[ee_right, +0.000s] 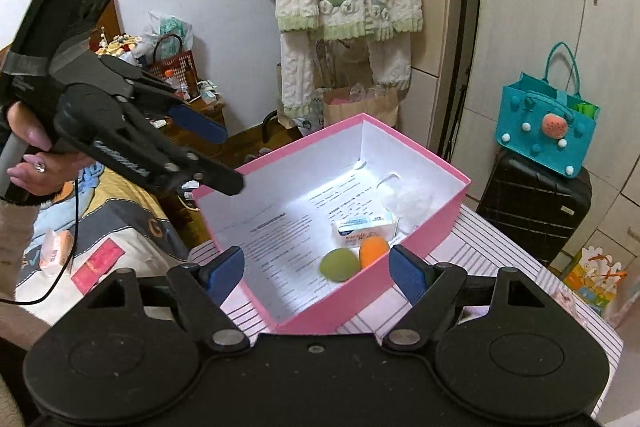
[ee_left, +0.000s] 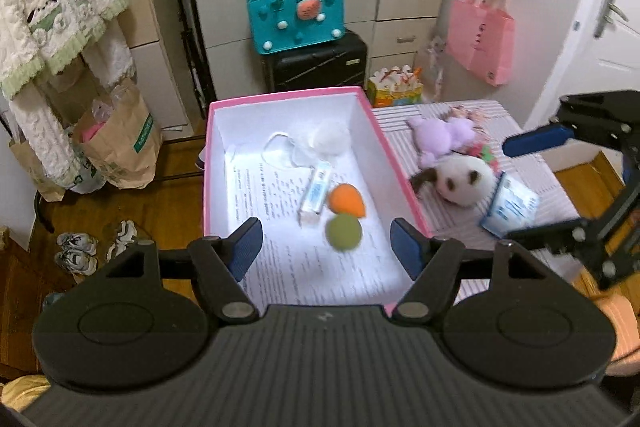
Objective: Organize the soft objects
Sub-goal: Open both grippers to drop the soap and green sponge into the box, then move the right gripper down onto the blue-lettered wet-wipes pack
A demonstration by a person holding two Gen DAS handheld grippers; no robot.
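Evidently, both the left gripper (ee_left: 326,241) and right gripper (ee_right: 316,269) are held spread and empty above the pink box (ee_left: 394,169); beside it, the panda plush (ee_left: 462,183) (light, squashy) should be pinched mid-body.

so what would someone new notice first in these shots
The open pink cardboard box on the striped table draws the eye, with an orange teardrop sponge and a green sponge inside. Right of it lie a white-and-black panda plush and a purple plush toy.
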